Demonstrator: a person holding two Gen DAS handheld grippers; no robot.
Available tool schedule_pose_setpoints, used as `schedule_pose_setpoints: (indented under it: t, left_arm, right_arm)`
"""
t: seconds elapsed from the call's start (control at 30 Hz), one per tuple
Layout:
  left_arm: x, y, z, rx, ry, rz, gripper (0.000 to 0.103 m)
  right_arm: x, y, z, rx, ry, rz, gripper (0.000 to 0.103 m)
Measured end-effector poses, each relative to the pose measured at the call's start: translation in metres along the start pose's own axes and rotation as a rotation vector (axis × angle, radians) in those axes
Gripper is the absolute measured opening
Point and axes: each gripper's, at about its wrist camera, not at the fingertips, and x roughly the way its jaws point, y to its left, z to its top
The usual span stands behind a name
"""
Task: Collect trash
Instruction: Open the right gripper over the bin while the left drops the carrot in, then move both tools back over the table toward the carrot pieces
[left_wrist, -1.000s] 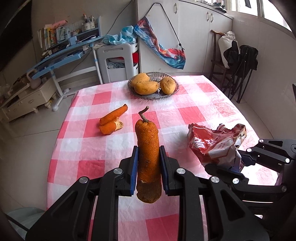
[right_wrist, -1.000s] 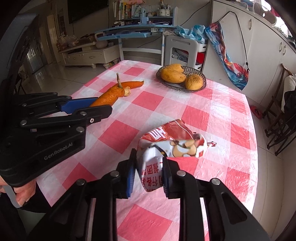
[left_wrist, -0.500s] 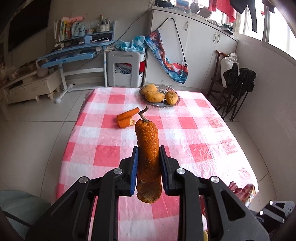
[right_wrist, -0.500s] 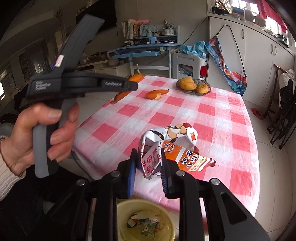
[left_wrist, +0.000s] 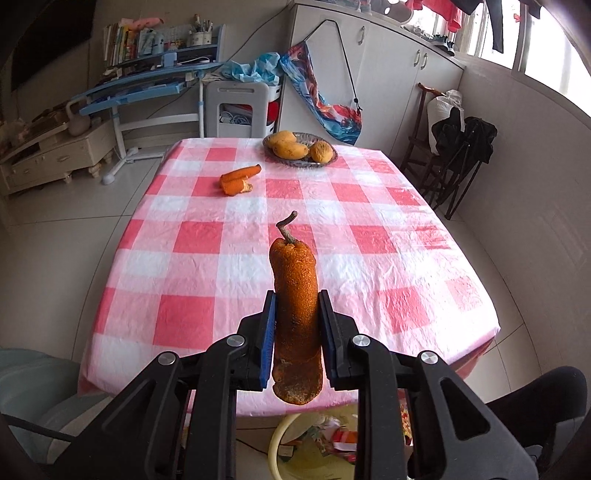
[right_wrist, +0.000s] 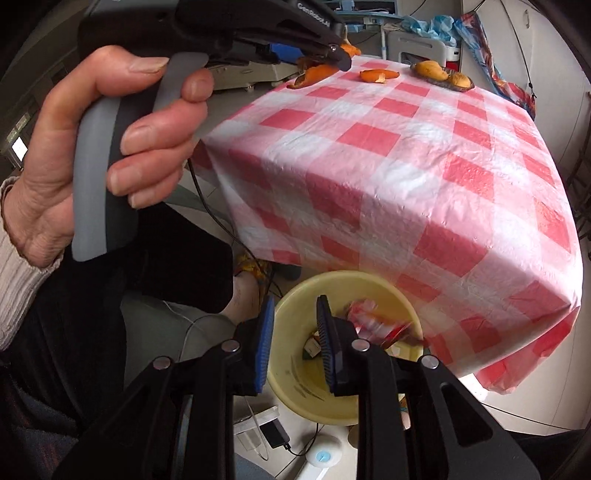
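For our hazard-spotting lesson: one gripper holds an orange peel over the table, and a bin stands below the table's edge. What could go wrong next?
The peel juts far beyond the left gripper's pads, so it might tilt or slip early. The yellow bin sits partly under the tablecloth's overhang, so a drop could miss onto the floor cables.

Red-and-white checks, orange peel, a pale yellow bin

The tablecloth (left_wrist: 236, 240) is a red, pink and white check. The peel (left_wrist: 295, 321) is rough orange with a brown stalk, held between blue pads (left_wrist: 266, 343) on the black left gripper (left_wrist: 295, 339); two more orange scraps (left_wrist: 238, 179) lie on the cloth. The dish (left_wrist: 328, 160) is dark, its fruit yellow-orange. The bin (right_wrist: 295, 391) is pale yellow, holding a blurred red-and-white wrapper (right_wrist: 373, 321). The right gripper (right_wrist: 295, 343) is black with blue pads. The handle (right_wrist: 96, 199) is grey, the sleeve (right_wrist: 18, 280) ribbed off-white.
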Motion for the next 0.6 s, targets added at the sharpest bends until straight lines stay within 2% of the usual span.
schedule_pose_setpoints:
  t: [0.07, 0.1, 0.13, 0.17, 0.2, 0.23, 0.37, 0.47, 0.53, 0.6]
  left_arm:
    - [0.001, -0.002, -0.009, 0.003, 0.025, -0.006, 0.021]
    - [0.002, -0.003, -0.014, 0.004, 0.040, -0.011, 0.021]
    - [0.003, -0.004, -0.019, 0.003, 0.055, -0.017, 0.021]
    - [0.004, -0.006, -0.024, 0.002, 0.070, -0.022, 0.021]
    - [0.006, -0.007, -0.030, 0.003, 0.089, -0.027, 0.021]
    - [0.007, -0.009, -0.036, 0.007, 0.109, -0.034, 0.021]
    - [0.016, -0.020, -0.065, 0.023, 0.213, -0.081, 0.021]
    - [0.027, -0.035, -0.093, 0.067, 0.337, -0.126, 0.022]
    - [0.031, -0.044, -0.104, 0.108, 0.372, -0.117, 0.022]
    - [0.031, -0.048, -0.107, 0.126, 0.374, -0.128, 0.028]
  right_arm:
    - [0.020, -0.004, -0.006, 0.016, 0.091, 0.012, 0.025]
    - [0.028, -0.005, -0.009, 0.011, 0.118, -0.038, 0.031]
    - [0.032, -0.005, -0.011, 0.013, 0.130, -0.069, 0.042]
    - [0.030, -0.007, -0.010, 0.023, 0.115, -0.074, 0.048]
    - [0.024, -0.010, -0.008, 0.039, 0.082, -0.084, 0.061]
    - [0.016, -0.015, -0.007, 0.065, 0.042, -0.100, 0.070]
    - [-0.018, -0.057, -0.008, 0.282, -0.126, -0.099, 0.071]
    - [-0.045, -0.090, -0.017, 0.461, -0.272, -0.058, 0.076]
    - [-0.055, -0.107, -0.025, 0.557, -0.329, -0.039, 0.078]
    - [-0.058, -0.117, -0.032, 0.625, -0.354, -0.016, 0.078]
